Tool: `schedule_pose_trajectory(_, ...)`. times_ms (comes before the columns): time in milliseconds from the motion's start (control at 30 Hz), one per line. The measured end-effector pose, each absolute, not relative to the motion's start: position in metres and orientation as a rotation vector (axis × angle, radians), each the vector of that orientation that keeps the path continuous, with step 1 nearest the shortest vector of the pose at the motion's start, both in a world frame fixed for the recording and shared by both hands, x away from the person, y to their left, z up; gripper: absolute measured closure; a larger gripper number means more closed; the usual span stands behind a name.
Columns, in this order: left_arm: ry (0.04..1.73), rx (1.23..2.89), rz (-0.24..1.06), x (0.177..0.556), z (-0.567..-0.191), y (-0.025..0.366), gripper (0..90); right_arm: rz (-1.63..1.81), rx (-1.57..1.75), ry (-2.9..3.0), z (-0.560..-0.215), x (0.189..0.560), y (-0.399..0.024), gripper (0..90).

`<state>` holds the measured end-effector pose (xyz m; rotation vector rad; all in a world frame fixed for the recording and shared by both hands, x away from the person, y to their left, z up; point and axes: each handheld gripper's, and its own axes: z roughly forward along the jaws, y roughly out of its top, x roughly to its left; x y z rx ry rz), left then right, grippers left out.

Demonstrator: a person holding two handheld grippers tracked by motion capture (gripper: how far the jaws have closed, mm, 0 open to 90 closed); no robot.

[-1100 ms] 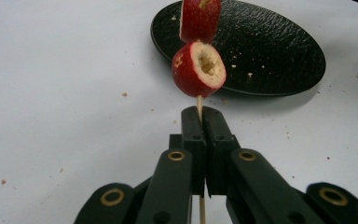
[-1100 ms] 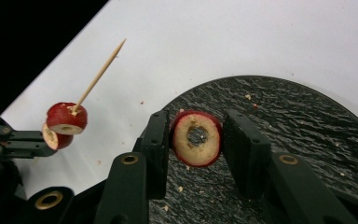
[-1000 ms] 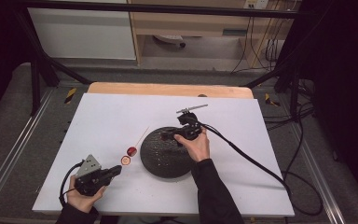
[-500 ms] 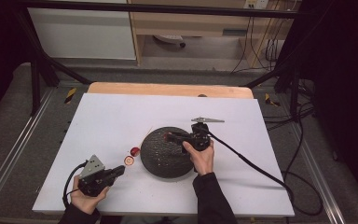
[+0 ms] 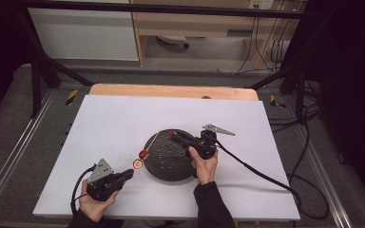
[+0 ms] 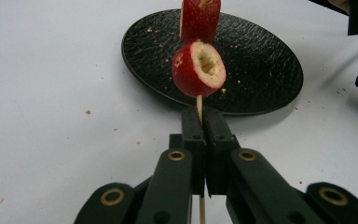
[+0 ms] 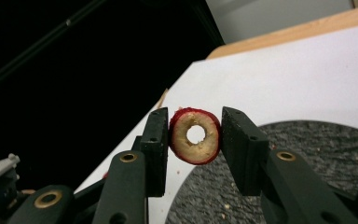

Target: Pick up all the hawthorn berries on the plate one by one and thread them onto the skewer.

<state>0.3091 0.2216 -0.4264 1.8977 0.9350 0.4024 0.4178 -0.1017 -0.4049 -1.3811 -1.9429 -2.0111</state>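
Observation:
My left gripper (image 5: 129,174) (image 6: 200,116) is near the table's front left, shut on the lower end of a thin wooden skewer (image 6: 199,103). The skewer slants up toward the black plate (image 5: 171,164) and carries two red hollowed fruit pieces (image 6: 199,70) (image 5: 144,153) close above the jaws. My right gripper (image 5: 172,136) (image 7: 195,133) is over the plate's far side, pointing left. It is shut on a third red fruit ring (image 7: 207,145) with a hole through its pale core, pinched by its sides. The skewer's tip (image 5: 158,134) lies just left of that ring.
A white board (image 5: 100,123) covers the wooden table, whose bare back edge (image 5: 171,90) shows behind it. Crumbs dot the textured plate (image 6: 261,70). The right gripper's cable (image 5: 261,171) trails across the board to the right. Dark frame rails stand on either side.
The right gripper with its fruit ring has shifted right and toward the near side, lower over the plate. The left gripper and skewer have barely moved.

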Motion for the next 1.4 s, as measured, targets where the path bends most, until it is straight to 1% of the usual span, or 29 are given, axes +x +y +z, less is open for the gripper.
schedule_pose_trajectory(667,0.932,1.864,0.405,0.308,-0.416,0.205,88.1,-2.238,-1.4,-1.752,-0.388,0.415,-0.108,63.3)
schedule_pose_trajectory(1133,0.907,1.856,0.401,0.308,-0.408,0.193,88.2,-2.321,-1.434,-1.659,-0.381,0.418,-0.113,63.3)
schedule_pose_trajectory(1400,0.904,1.852,0.391,0.308,-0.406,0.186,88.2,-2.335,-1.463,-1.617,-0.384,0.421,-0.117,63.3)
